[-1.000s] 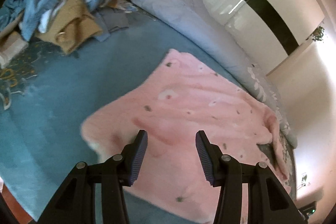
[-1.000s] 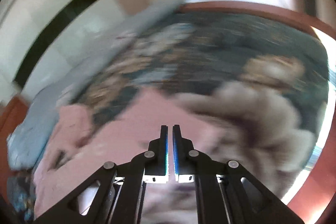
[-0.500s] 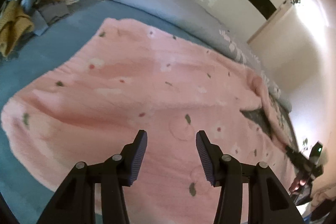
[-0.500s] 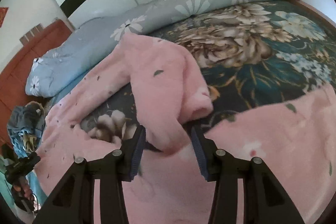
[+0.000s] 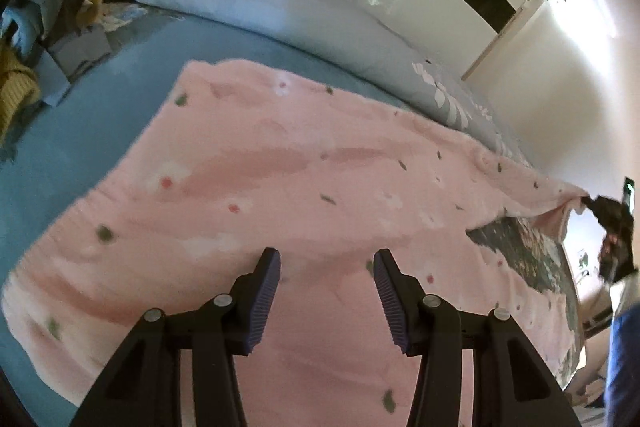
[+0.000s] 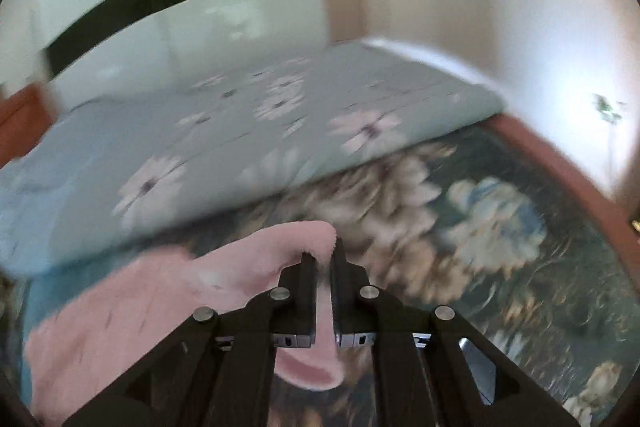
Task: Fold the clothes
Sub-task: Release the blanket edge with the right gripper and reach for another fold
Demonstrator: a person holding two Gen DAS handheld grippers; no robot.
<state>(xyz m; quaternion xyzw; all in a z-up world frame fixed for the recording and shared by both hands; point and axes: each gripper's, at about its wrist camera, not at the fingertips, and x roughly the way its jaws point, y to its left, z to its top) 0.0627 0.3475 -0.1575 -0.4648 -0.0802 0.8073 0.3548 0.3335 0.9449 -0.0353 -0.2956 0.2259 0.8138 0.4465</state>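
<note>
A pink fleece garment (image 5: pixel 304 187) with small flower and leaf spots lies spread across the bed. My left gripper (image 5: pixel 326 267) is open and empty, hovering just above its near part. My right gripper (image 6: pixel 324 263) is shut on a far corner of the pink garment (image 6: pixel 248 259) and holds it lifted off the bed. In the left wrist view the right gripper (image 5: pixel 612 215) shows at the far right, pulling that corner taut.
A light blue daisy-print duvet (image 5: pixel 280 3) lies rolled along the far side of the bed, also in the right wrist view (image 6: pixel 200 147). A pile of clothes (image 5: pixel 32 39) sits at the far left. The dark floral bedsheet (image 6: pixel 480 227) lies under the right gripper.
My right gripper has shut on the pink garment's corner and pulled it outward, stretching the sleeve flat. My left gripper stayed open and shifted a little over the garment.
</note>
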